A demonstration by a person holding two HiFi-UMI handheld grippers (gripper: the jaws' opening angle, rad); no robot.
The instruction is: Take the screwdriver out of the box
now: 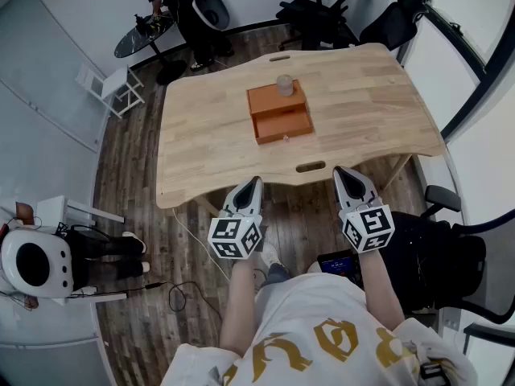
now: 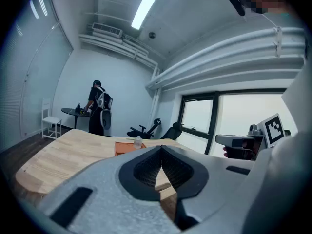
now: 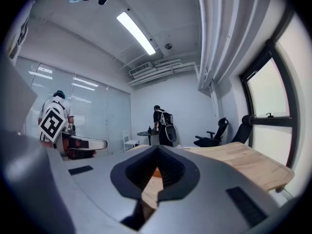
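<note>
1. Both claws are closed tip to tip and hold nothing. The left gripper (image 1: pixel 253 182) and right gripper (image 1: pixel 342 172) hang side by side just off the near edge of the table (image 1: pixel 201 143), well short of the box (image 1: pixel 278 101).
2. The box sits mid-table with its drawer (image 1: pixel 283 127) pulled out toward the person. The screwdriver is too small to make out; it is probably in that drawer, where a pale speck shows at the front.
3. Going in with shut jaws would likely just nudge the tool about or push the drawer back in, so they need to part first.
4. The jar (image 1: pixel 284 85) on top of the box could topple if a gripper bumps or drags the box.
5. A one-sided pull may slide the box, which looks light; the other gripper could steady it.
</note>
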